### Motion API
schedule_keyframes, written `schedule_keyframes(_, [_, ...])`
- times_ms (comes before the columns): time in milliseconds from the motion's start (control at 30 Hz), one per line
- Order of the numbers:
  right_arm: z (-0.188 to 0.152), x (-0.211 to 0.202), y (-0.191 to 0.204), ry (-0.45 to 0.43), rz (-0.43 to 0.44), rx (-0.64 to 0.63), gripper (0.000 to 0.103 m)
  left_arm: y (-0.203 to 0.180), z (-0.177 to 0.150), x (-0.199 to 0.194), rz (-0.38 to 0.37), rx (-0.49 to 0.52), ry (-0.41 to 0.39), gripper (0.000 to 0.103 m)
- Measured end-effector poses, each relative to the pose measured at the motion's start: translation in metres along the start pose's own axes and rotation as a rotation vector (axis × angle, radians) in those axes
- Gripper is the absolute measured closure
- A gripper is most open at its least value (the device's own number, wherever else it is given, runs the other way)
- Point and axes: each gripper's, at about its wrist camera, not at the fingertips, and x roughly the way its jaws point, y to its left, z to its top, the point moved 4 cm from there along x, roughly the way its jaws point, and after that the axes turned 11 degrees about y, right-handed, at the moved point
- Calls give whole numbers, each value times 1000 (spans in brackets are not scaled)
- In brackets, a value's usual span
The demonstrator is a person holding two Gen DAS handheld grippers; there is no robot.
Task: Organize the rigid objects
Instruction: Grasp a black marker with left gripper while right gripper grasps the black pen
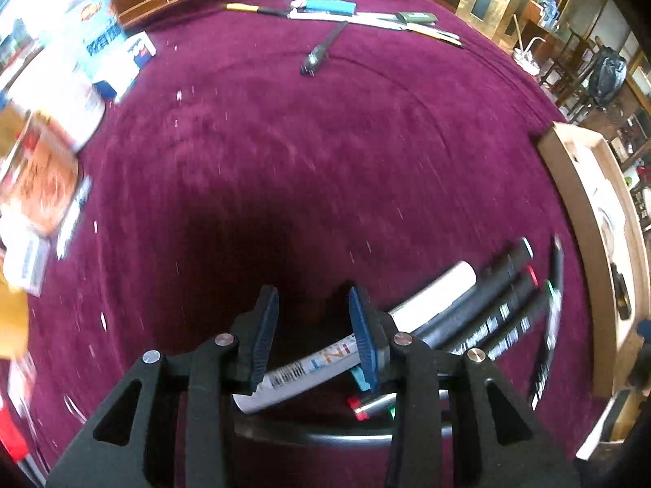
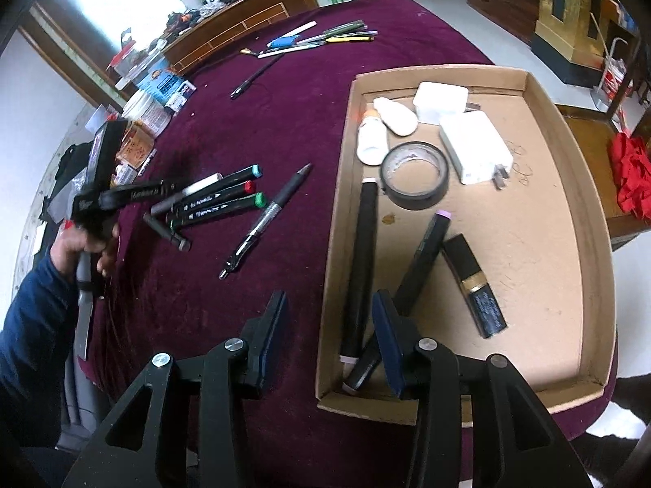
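My left gripper (image 1: 313, 327) is open and empty, hovering just above a group of markers on the maroon cloth: a white-barrelled marker (image 1: 427, 299) and black markers (image 1: 494, 284) lie to the right under its right finger. The right wrist view shows the same markers (image 2: 219, 199) and a silver-black pen (image 2: 266, 217) beside them, with the left gripper's body (image 2: 105, 171) above their left end. My right gripper (image 2: 329, 337) is open and empty over the near left wall of the cardboard tray (image 2: 337, 211), which holds black markers (image 2: 360, 272).
The tray also holds a tape roll (image 2: 415, 179), white chargers (image 2: 474, 148), a white bottle (image 2: 372, 138) and a black-gold tube (image 2: 474, 284). Pens lie at the far table edge (image 2: 325, 38), one black pen (image 2: 252, 77) nearer. Boxes crowd the left side (image 1: 53, 130).
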Motion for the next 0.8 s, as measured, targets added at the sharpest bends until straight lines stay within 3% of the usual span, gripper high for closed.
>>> schedule_keyframes(233, [9,13,20,27,20,-66,65,-11,-63,-12,-60,-45,-6,61])
schedule_keyframes(300, [11,16,25,35,27,-79,65,-17,-86,-16,-106,-72,-5,55])
schedule_keyframes(433, [15,23,33,49,41,-95,65,-34,-110,-24,-218,-91,7,55])
schedule_keyframes(600, [17,29,44,64,50,-121,65,-26,-133,-46,-300,-173,-45,55])
schedule_keyframes(733, [16,33,46,77,55,-124,65,-3,-147,-54,-359,-307,-37,55])
schedule_keyframes(800, [16,34,47,80,59,-125,65,6,-155,-49,-393,-437,-17,55])
